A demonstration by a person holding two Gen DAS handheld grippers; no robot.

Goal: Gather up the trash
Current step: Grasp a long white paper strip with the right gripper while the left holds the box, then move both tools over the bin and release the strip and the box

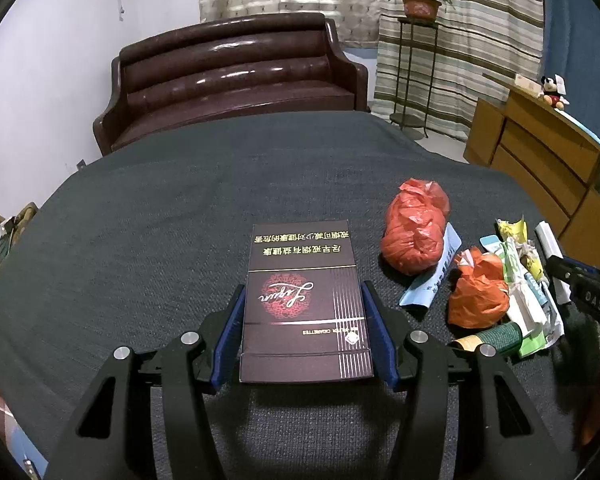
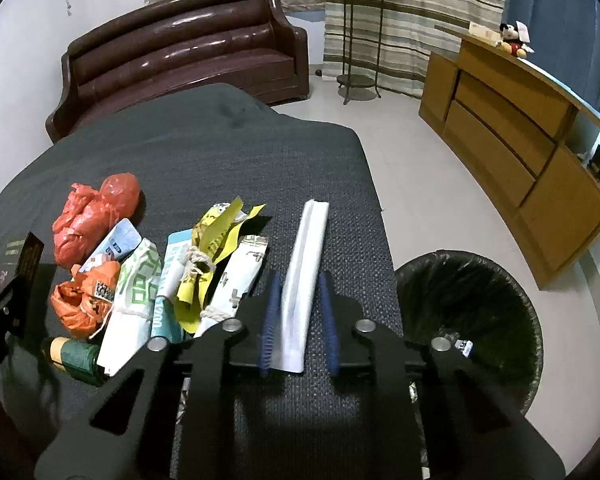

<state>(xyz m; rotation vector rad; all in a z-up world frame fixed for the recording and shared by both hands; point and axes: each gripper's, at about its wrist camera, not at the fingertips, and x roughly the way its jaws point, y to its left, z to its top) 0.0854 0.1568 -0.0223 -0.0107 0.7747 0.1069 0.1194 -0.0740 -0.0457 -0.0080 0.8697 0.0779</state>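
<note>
A dark cigarette box (image 1: 300,248) lies flat on the grey-clothed table (image 1: 140,220). My left gripper (image 1: 303,288) is shut on the box, its blue pads against both long sides. To the right is a trash pile: two red plastic bags (image 1: 416,232) (image 1: 478,292), a yellow wrapper (image 2: 220,232), white and green packets (image 2: 136,280) and a green roll (image 2: 76,356). Right of the pile lies a long white folded wrapper (image 2: 310,240). My right gripper (image 2: 299,276) is closed around its near end, pads tight on both edges.
A black-lined trash bin (image 2: 468,320) stands on the tiled floor just off the table's right edge. A brown leather sofa (image 1: 236,76) sits behind the table. A wooden cabinet (image 2: 520,152) runs along the right wall, with a plant stand (image 2: 358,40) by the curtain.
</note>
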